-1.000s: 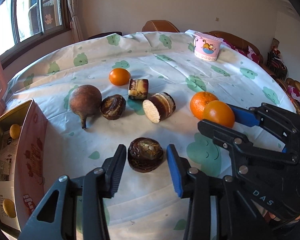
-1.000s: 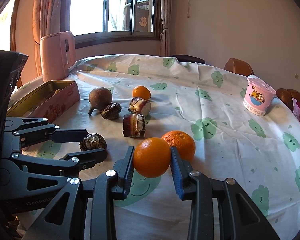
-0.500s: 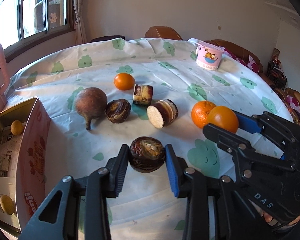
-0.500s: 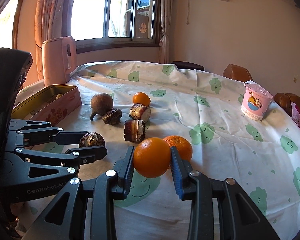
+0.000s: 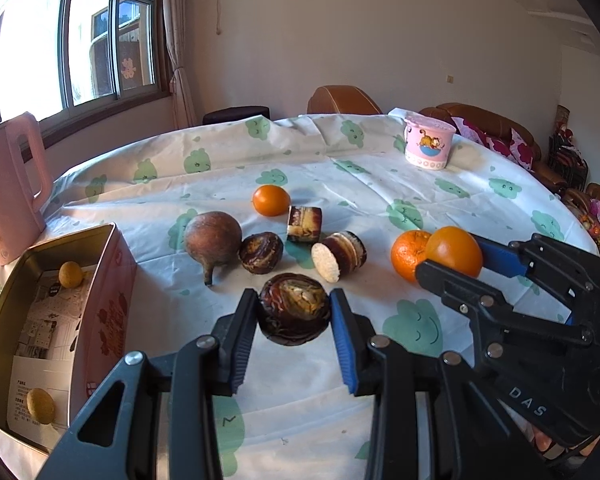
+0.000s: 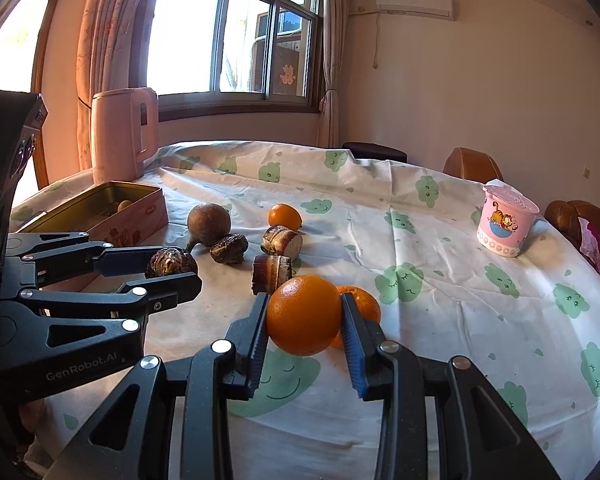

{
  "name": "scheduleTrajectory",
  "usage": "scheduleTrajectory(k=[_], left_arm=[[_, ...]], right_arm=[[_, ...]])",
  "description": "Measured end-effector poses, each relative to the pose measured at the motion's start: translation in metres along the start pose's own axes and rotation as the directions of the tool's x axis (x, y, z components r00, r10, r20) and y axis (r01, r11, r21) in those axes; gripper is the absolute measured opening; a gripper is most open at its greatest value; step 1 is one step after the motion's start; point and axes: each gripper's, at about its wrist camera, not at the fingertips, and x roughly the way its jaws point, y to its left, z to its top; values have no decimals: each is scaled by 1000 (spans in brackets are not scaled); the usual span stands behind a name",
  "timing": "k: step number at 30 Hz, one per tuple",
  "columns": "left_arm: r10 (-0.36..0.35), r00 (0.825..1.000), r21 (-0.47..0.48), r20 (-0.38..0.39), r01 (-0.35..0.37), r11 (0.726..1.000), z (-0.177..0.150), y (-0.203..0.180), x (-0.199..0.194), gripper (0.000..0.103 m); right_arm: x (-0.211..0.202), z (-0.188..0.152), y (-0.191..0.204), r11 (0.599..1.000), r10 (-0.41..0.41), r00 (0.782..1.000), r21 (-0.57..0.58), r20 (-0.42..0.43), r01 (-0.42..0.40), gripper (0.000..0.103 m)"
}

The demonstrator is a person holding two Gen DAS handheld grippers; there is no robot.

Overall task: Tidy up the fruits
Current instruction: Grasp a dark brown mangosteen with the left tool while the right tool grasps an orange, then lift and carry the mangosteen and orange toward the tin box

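My left gripper (image 5: 294, 312) is shut on a dark brown wrinkled fruit (image 5: 294, 314), held just off the tablecloth; the same fruit (image 6: 171, 263) shows between its fingers in the right wrist view. My right gripper (image 6: 305, 316) is shut on a smooth orange (image 6: 303, 314), also seen as the orange (image 5: 454, 250) at the right of the left wrist view. A second, rougher orange (image 5: 409, 254) lies right behind it. On the cloth remain a small orange (image 5: 271, 200), a round brown fruit (image 5: 213, 238), another dark fruit (image 5: 261, 253) and two cut pieces (image 5: 305, 223) (image 5: 339, 256).
An open tin box (image 5: 4, 320) with paper and small yellow fruits stands at the near left. A pink kettle (image 5: 8, 184) is behind it. A pink cup (image 5: 428, 146) stands at the far right. Chairs ring the round table (image 5: 380, 184).
My left gripper closed onto the dark wrinkled fruit and lifted it slightly, tilting upward so more of the room shows. The right gripper keeps hold of its orange, almost unmoved.
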Motion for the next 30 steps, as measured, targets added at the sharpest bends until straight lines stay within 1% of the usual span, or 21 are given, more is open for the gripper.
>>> scheduleTrajectory(k=[11, 21, 30], left_arm=[[24, 998, -16, 50, -23, 1000, -2, 2, -9, 38], [41, 995, -35, 87, -38, 999, -4, 4, -17, 38], [61, 990, -32, 124, -58, 998, -5, 2, -23, 38]], right_arm=[[-7, -1, 2, 1000, 1, 998, -15, 55, -1, 36], [-12, -2, 3, 1000, -2, 996, -17, 88, 4, 36], [-16, -3, 3, 1000, -8, 993, -20, 115, 10, 36]])
